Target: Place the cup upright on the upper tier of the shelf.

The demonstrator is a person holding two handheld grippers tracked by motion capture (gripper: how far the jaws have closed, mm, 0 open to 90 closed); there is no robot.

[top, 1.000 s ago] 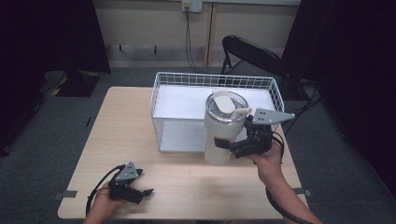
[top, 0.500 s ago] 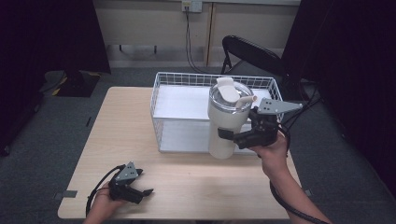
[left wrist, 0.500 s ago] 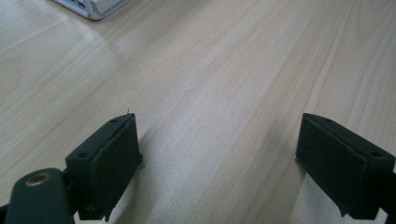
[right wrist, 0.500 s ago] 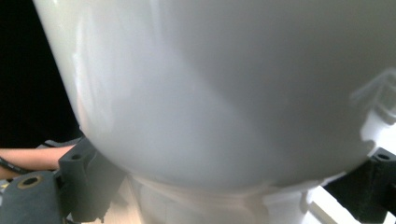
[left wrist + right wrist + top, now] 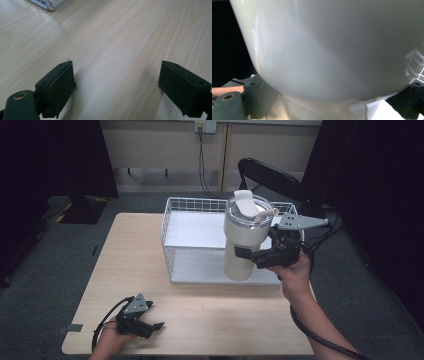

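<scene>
The right gripper's (image 5: pixel 248 255) fingers (image 5: pixel 253 100) are clamped on the lower, narrower part of a tall white tumbler (image 5: pixel 243 240), holding it upright in the air over the near right part of the white wire basket (image 5: pixel 175 215). The body is smooth and rounded, and the grip sits low beneath a heavy lidded top, so it could slip or tip in the hold. If it comes down at a slant, its base may catch the basket's near rim. The left gripper (image 5: pixel 150 326) rests on the wooden surface (image 5: pixel 125 250) near its front left corner, fingers (image 5: pixel 56 86) spread wide and holding nothing, too far off to steady the tumbler.
</scene>
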